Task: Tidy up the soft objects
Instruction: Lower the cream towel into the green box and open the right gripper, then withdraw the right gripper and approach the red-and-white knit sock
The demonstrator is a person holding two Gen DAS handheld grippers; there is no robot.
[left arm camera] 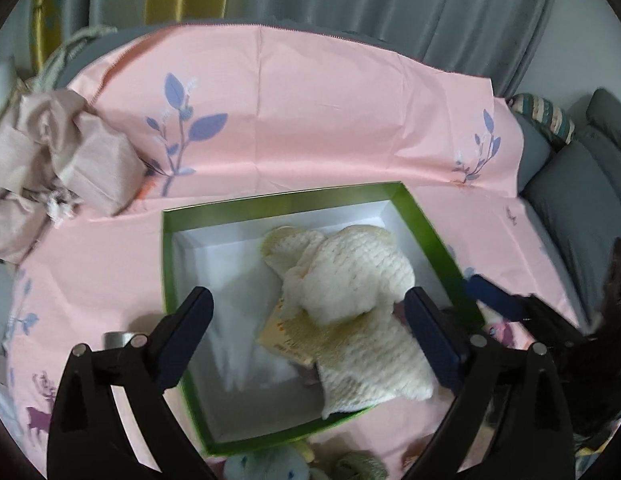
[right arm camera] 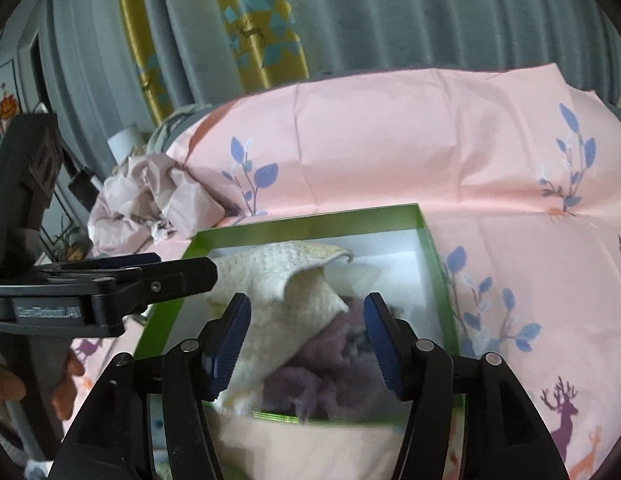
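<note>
Both my tongs, left [left arm camera: 306, 320] and right [right arm camera: 306, 332], gape wide, holding nothing. The cream knit [left arm camera: 350, 280] lies in the green box [left arm camera: 426, 220], frame centre, over a purple cloth [right arm camera: 334, 372].

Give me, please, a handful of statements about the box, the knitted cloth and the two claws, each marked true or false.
1. The green box has a white inside. True.
2. The cream knitted cloth lies on the pink sheet outside the box. False: it lies in the box, with one corner draped over the box's near rim.
3. The left claw is open and holds nothing. True.
4. The right claw is shut on the cloth. False: it is open over the box, with the cloth and a purple fuzzy item seen between its fingers.
5. A crumpled pale pink fabric sits on the pink sheet beyond the box's left side. True.
</note>
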